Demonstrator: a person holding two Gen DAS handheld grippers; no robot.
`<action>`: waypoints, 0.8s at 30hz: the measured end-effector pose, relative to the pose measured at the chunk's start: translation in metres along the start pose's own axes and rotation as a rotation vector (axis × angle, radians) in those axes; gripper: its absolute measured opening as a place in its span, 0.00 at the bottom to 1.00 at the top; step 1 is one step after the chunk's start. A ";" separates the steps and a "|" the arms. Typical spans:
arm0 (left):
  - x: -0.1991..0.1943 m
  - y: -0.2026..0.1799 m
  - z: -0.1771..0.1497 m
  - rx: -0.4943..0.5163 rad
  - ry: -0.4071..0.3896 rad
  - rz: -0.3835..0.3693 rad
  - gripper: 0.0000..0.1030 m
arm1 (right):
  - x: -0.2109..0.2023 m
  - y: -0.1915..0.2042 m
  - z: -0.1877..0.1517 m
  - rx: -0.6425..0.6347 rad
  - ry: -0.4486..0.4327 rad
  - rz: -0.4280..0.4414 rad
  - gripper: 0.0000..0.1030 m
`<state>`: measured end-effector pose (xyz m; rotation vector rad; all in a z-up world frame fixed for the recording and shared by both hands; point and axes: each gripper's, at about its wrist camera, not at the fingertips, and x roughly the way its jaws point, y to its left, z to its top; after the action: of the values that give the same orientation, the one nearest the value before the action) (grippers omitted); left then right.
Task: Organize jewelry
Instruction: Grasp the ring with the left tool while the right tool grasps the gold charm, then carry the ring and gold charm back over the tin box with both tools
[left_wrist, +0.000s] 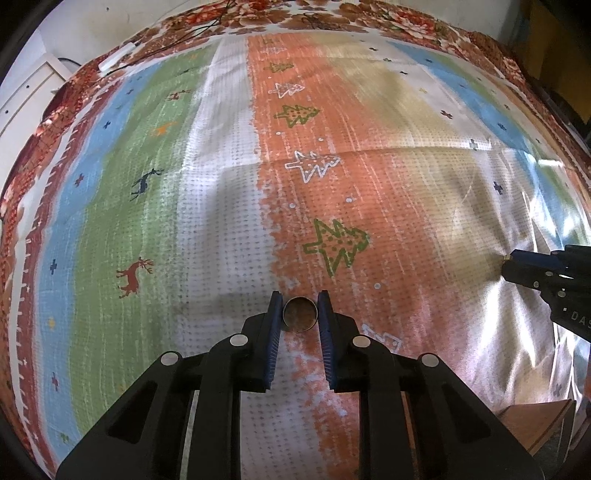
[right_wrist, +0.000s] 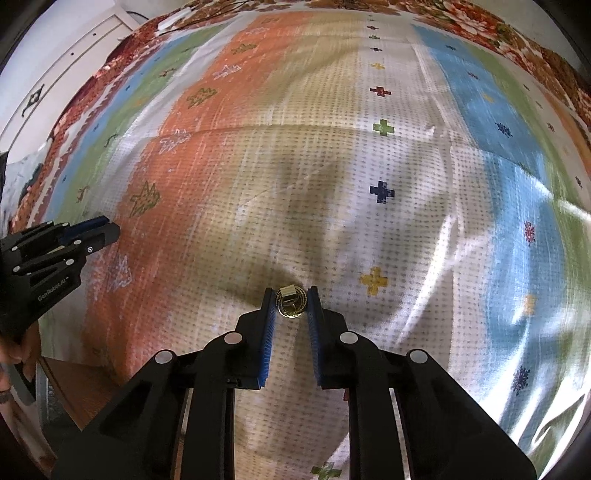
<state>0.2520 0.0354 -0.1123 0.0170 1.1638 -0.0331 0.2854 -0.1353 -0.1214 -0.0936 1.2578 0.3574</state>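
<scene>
Here the left claw (left_wrist: 299, 306) clamps a plain band ring (left_wrist: 300, 314), the right claw (right_wrist: 291, 301) a gold ornate ring (right_wrist: 291, 303).

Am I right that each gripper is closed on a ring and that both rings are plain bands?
Only partly. The left gripper grips a plain band, but the right wrist view shows the right gripper closed on an ornate gold ring with a raised block on top, not a plain band.

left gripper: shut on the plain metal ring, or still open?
Shut on it. The left gripper has both blue pads against the sides of the plain metal ring, no gap showing.
</scene>
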 end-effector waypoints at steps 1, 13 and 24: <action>-0.001 0.000 0.000 -0.001 -0.003 -0.003 0.18 | -0.001 0.000 0.000 0.001 0.000 0.004 0.17; -0.033 0.002 -0.006 -0.035 -0.082 -0.035 0.18 | -0.034 0.013 -0.006 -0.015 -0.092 0.044 0.17; -0.077 -0.012 -0.023 -0.046 -0.183 -0.114 0.18 | -0.066 0.031 -0.023 -0.034 -0.207 0.049 0.17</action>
<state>0.1999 0.0255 -0.0505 -0.0912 0.9814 -0.1063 0.2379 -0.1266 -0.0625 -0.0540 1.0510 0.4200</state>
